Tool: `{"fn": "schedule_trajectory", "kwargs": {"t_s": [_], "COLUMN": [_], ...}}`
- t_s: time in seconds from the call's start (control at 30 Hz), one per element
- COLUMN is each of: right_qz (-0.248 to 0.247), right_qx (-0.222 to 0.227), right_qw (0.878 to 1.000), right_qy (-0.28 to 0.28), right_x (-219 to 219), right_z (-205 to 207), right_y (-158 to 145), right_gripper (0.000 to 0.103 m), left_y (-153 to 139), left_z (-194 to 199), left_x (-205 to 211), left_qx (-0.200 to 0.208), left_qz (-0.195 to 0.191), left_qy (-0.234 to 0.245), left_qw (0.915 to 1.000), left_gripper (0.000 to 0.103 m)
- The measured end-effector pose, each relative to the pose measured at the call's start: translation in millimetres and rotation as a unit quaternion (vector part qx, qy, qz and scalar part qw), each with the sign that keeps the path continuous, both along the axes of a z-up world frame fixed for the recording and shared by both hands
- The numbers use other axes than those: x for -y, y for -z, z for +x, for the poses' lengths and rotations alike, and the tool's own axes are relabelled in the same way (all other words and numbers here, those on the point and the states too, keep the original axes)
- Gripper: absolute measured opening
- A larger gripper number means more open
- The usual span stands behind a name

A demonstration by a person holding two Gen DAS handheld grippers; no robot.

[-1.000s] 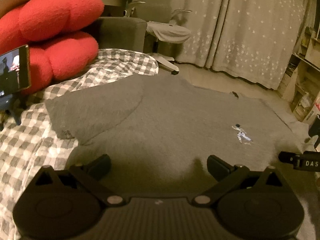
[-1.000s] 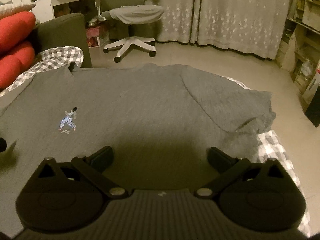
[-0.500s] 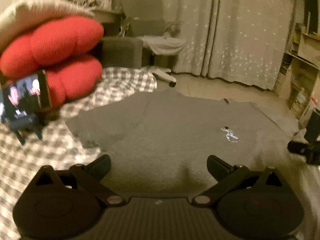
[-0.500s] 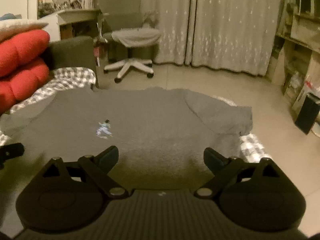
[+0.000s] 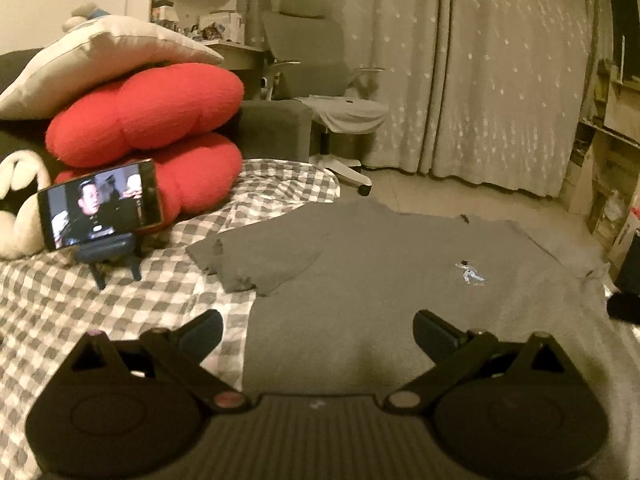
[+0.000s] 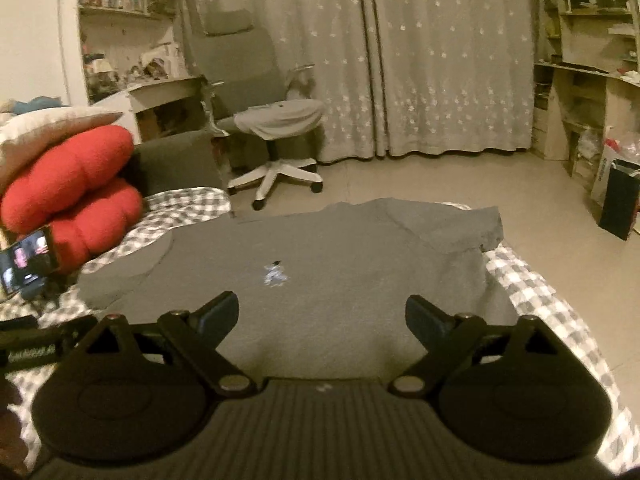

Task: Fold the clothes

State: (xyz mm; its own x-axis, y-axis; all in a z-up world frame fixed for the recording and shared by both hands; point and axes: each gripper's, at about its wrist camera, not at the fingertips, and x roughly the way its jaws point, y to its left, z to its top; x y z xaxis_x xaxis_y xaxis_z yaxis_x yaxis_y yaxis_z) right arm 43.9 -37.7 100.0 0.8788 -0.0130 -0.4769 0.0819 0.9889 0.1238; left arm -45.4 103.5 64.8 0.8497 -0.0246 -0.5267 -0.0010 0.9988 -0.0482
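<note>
Both grippers are held above the bed with nothing between their fingers. On the left gripper [image 5: 318, 330] the jaws are spread wide and empty. On the right gripper [image 6: 322, 312] the jaws are also wide apart but are closing, with no cloth caught between them. A grey T-shirt [image 5: 400, 272] is laid flat, front up, on the checked bedspread [image 5: 120, 300], straight ahead at twelve o'clock of both grippers. Its small printed figure [image 6: 275, 274] is seen at one o'clock in the left wrist view and at eleven o'clock in the right. A phone on a stand [image 5: 100, 210] is set at ten o'clock of the left gripper, in front of the red cushions [image 5: 144, 120]. An office chair [image 6: 276, 120] is placed beyond the bed at twelve o'clock.
</note>
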Motion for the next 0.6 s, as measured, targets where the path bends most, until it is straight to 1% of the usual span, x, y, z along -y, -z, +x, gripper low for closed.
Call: {"fn": "schedule_trajectory", "kwargs": {"t_s": [0.03,0.1,0.17,0.23,0.27,0.33,0.37,0.47,0.6], "right_qz": [-0.003,-0.002,0.002,0.009,0.010,-0.003,-0.011,-0.019,-0.029], "right_qx": [0.000,-0.003,-0.015,-0.028,-0.031,-0.027,-0.022,-0.020,-0.016], "right_qw": [1.000,1.000,1.000,0.999,0.999,1.000,1.000,1.000,0.999], "right_qy": [-0.002,-0.001,0.005,0.013,0.010,0.007,0.007,0.006,-0.007], "right_x": [-2,-3,-2,-1,-2,-8,-11,-16,-24], "right_z": [-3,-10,-17,-28,-33,-42,-44,-43,-35], "right_y": [1,4,7,8,8,5,3,1,5], "right_gripper": [0.085,0.084,0.067,0.065,0.063,0.062,0.062,0.062,0.062], "left_y": [0,-3,-8,-12,-12,-12,-11,-7,-4], "left_z": [-2,-4,-6,-7,-8,-10,-10,-8,0], "left_x": [-1,-3,-3,-4,-3,-3,-1,0,-10], "left_qx": [-0.003,-0.007,-0.002,0.002,0.001,-0.003,-0.008,-0.017,-0.036], "left_qz": [-0.001,-0.006,-0.015,-0.026,-0.031,-0.035,-0.029,-0.014,-0.036], "left_qy": [-0.001,0.003,0.009,0.012,0.014,0.020,0.024,0.025,0.013], "left_qw": [1.0000,1.0000,0.9998,0.9996,0.9994,0.9992,0.9993,0.9994,0.9986], "left_gripper": [0.100,0.099,0.099,0.099,0.099,0.099,0.099,0.099,0.099]}}
